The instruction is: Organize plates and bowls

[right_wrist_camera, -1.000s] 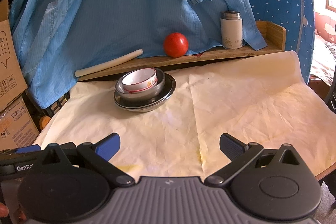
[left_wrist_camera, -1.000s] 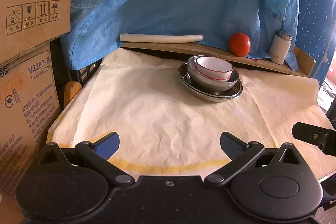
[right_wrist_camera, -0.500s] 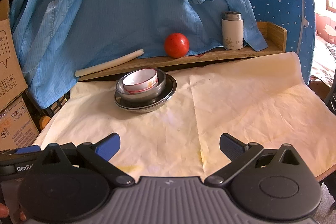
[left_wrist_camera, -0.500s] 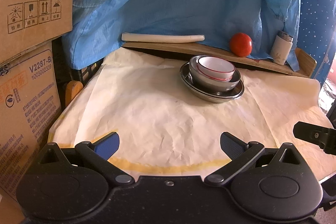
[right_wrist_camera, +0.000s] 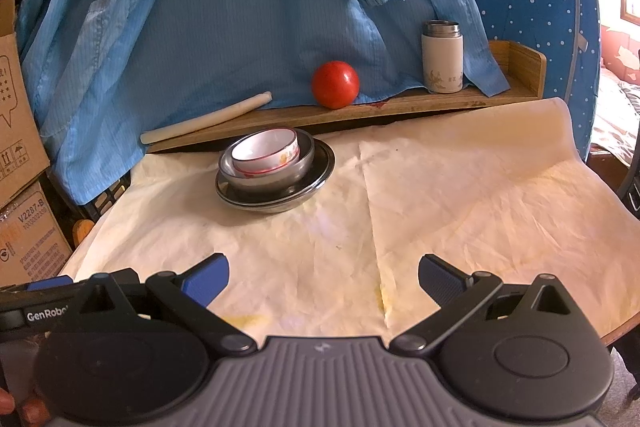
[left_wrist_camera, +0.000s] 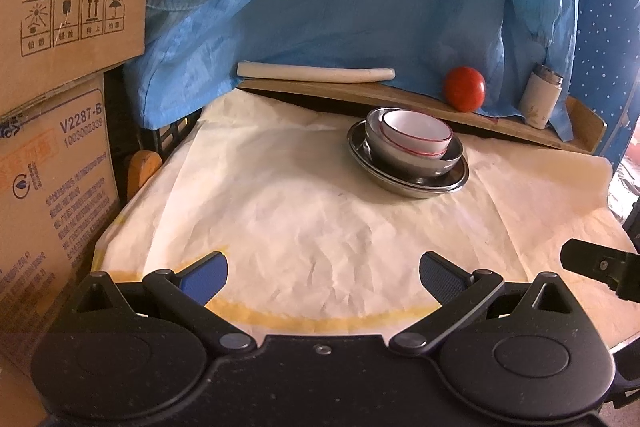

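Note:
A white bowl with a red rim [left_wrist_camera: 416, 133] [right_wrist_camera: 266, 149] sits nested in a steel bowl [left_wrist_camera: 416, 163] [right_wrist_camera: 276, 179], which rests on a steel plate [left_wrist_camera: 440, 185] [right_wrist_camera: 320, 171] at the back of the paper-covered table. My left gripper [left_wrist_camera: 323, 273] hovers open over the near table edge, well short of the stack, with nothing between its fingers. My right gripper [right_wrist_camera: 323, 275] is likewise open and empty, with the stack ahead and to its left. Part of the right gripper shows at the right edge of the left wrist view.
A low wooden shelf [right_wrist_camera: 400, 103] behind the stack carries a red tomato [right_wrist_camera: 335, 84], a white flask [right_wrist_camera: 442, 57] and a pale rolling pin [right_wrist_camera: 208, 121]. Blue cloth [right_wrist_camera: 240, 7] hangs behind. Cardboard boxes [left_wrist_camera: 52, 155] stand left. The table drops off on the right.
Both views have shifted slightly, so the stack sits a touch further right in each. The stack itself has not moved and both grippers stay open.

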`<state>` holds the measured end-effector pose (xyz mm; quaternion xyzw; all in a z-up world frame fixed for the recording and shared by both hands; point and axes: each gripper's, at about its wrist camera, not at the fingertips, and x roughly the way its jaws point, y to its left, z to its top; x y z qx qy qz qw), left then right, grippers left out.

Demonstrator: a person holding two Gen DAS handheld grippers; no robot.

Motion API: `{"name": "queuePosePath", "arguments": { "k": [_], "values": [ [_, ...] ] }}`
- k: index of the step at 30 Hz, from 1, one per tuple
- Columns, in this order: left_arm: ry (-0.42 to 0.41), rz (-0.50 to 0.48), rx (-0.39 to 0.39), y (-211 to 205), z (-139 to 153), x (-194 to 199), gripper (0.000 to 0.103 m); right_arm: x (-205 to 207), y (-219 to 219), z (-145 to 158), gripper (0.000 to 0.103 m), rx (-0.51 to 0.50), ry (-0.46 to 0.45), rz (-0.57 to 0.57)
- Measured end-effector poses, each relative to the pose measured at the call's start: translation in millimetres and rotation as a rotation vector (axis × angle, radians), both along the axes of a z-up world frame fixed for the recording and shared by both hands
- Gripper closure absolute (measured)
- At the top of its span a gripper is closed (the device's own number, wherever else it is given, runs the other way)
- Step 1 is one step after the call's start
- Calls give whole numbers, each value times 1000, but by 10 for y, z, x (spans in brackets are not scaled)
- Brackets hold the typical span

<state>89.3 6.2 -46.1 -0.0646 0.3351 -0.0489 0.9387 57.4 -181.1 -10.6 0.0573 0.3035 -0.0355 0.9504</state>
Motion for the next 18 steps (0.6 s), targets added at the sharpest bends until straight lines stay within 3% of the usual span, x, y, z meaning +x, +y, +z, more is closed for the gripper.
{"name": "queuePosePath", "arguments": {
  "k": [18],
  "values": [
    [3,-12,41,-81,7,51,1,58,-60,-30,0,7,8,9]
  ]
}}
